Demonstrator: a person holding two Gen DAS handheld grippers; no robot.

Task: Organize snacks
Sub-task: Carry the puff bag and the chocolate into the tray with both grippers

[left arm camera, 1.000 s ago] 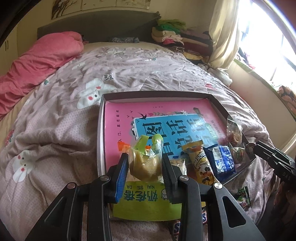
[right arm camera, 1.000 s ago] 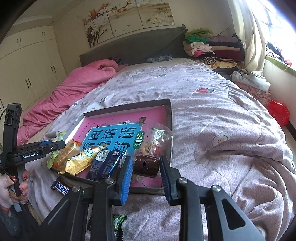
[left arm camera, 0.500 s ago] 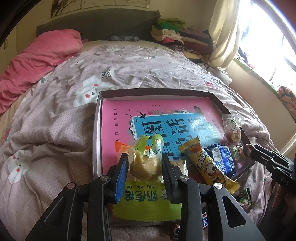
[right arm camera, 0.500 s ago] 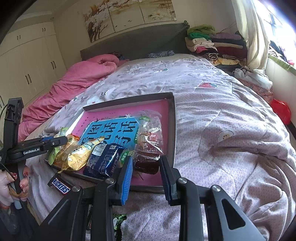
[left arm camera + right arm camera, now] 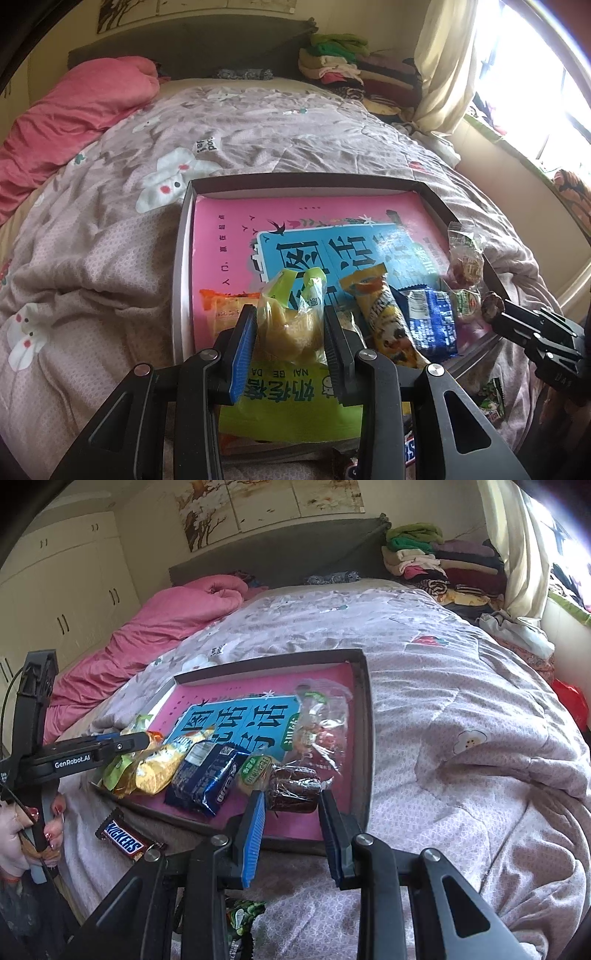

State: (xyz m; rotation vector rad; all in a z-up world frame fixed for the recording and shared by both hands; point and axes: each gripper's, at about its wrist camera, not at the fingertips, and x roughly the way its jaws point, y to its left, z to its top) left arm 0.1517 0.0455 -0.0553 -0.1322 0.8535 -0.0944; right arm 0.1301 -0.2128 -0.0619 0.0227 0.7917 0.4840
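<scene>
Between left gripper (image 5: 290, 332) pads, yellow snack (image 5: 290, 330)

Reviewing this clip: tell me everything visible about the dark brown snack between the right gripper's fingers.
The dark brown snack is a squat, block-like cake in clear, crinkly plastic wrap, glossy on top. It lies on its side at the near right corner of the tray, over the pink book cover. The right gripper is shut on it, one pad on each end. A round green-labelled packet touches its left side, and a clear bag of sweets lies just behind it. In the left wrist view it peeks out at the gripper's tip.
</scene>
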